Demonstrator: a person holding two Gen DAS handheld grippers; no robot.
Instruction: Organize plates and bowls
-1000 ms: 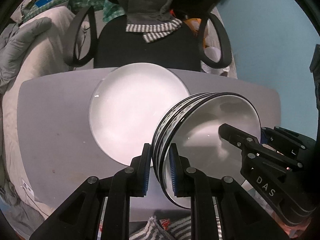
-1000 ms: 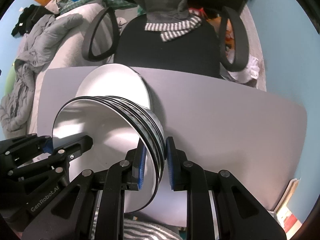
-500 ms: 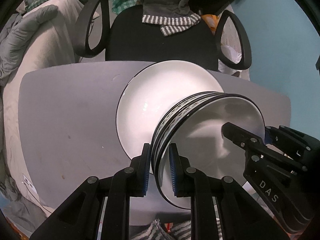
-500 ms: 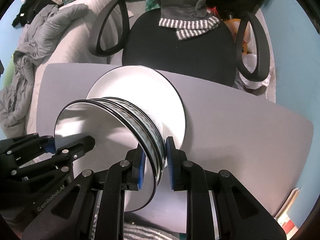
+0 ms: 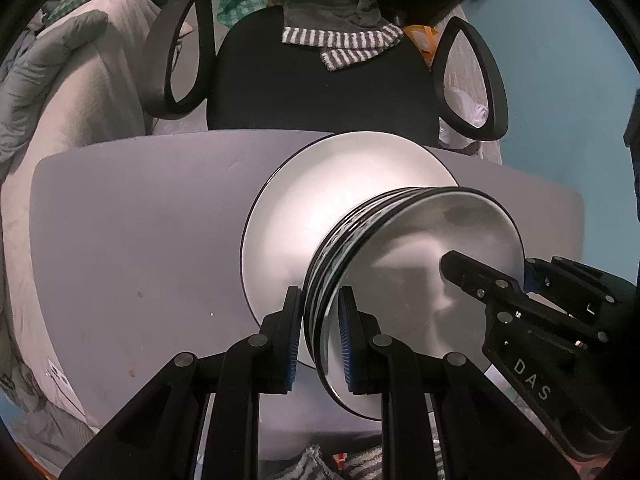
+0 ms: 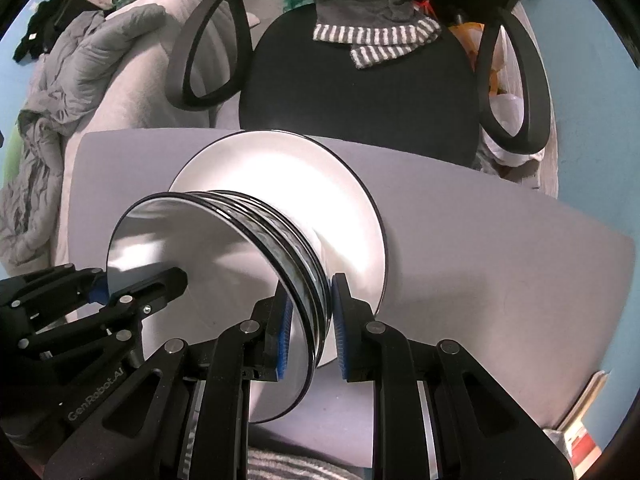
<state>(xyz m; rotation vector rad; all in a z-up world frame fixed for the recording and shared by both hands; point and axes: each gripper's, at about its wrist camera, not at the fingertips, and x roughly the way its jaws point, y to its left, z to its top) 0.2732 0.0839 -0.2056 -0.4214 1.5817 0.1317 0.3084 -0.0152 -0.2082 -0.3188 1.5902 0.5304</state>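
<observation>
A pale blue wall [image 5: 568, 80] is seen behind a smooth grey table [image 5: 140, 240], with a rumpled grey quilt [image 6: 76, 76] heaped on light bedding at the far left and a black office chair with looped armrests [image 5: 320, 92] drawn up at the table's far edge; a grey garment with a grey-and-white striped hem [image 5: 344, 40] is draped over the chair's seat. On the table, a large round white plate with a thin dark rim [image 5: 340, 184] is laid flat near the far edge. Above it, a white bowl with black bands and a grey pattern round its outside [image 5: 420, 280] is held over the plate's near part, so that part of the plate is hidden; whether bowl and plate touch cannot be told. The bowl's left rim is pinched by the left tongs [image 5: 319, 336], whose blue-padded fingers [image 5: 292, 336] are pressed on either side of the wall, one inside and one outside. The opposite rim is pinched in the same way by the right tongs [image 6: 308, 326], whose black body is also seen at the right edge of the left wrist view. At the far right, by the table's near corner, a stack of books or papers [image 6: 584, 412] is partly seen against the blue wall.
</observation>
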